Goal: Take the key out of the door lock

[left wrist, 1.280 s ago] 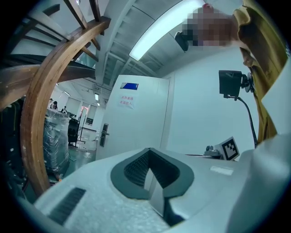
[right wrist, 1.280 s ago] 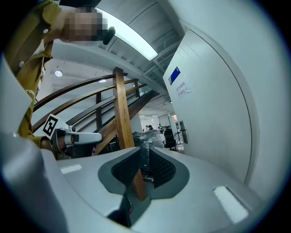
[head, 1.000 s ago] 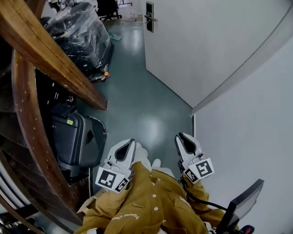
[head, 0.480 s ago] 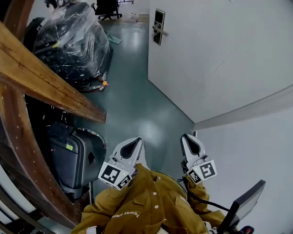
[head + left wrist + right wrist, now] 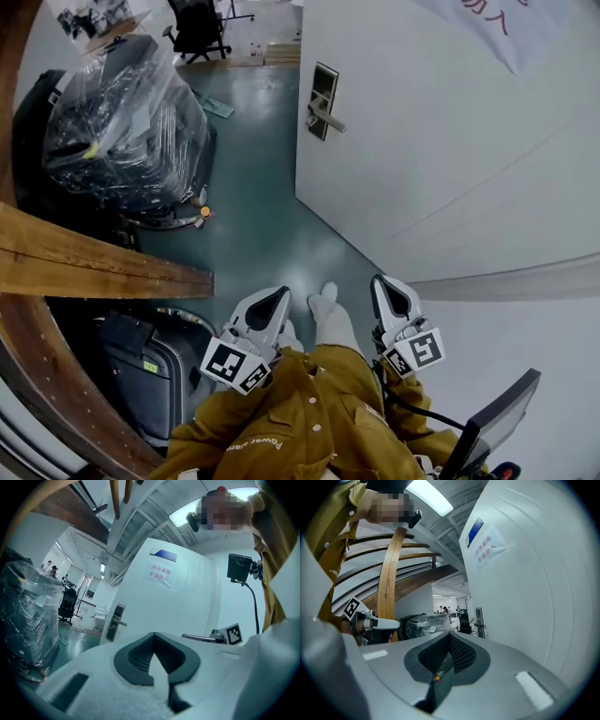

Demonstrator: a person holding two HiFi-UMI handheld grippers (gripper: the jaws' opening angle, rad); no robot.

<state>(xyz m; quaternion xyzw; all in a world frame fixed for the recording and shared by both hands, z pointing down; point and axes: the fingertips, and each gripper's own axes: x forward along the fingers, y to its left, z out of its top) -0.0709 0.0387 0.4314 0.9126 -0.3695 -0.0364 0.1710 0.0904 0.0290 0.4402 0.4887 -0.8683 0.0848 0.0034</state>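
The white door stands ahead on the right, its dark lock plate and lever handle at the door's left edge. No key can be made out at this distance. Both grippers are held low near my body, far from the lock. My left gripper is shut and empty. My right gripper is just closing, with nothing between its jaws. The lock plate shows small beyond the left gripper in its own view. It shows as a lock plate past the right gripper too.
A plastic-wrapped bundle sits on the green floor at the left. A curved wooden stair beam crosses above a dark case. An office chair stands far back. A paper sign hangs on the door.
The view has swung up and towards the door, so the lock plate now sits lower and larger in the head view. Both grippers stay low by my body.
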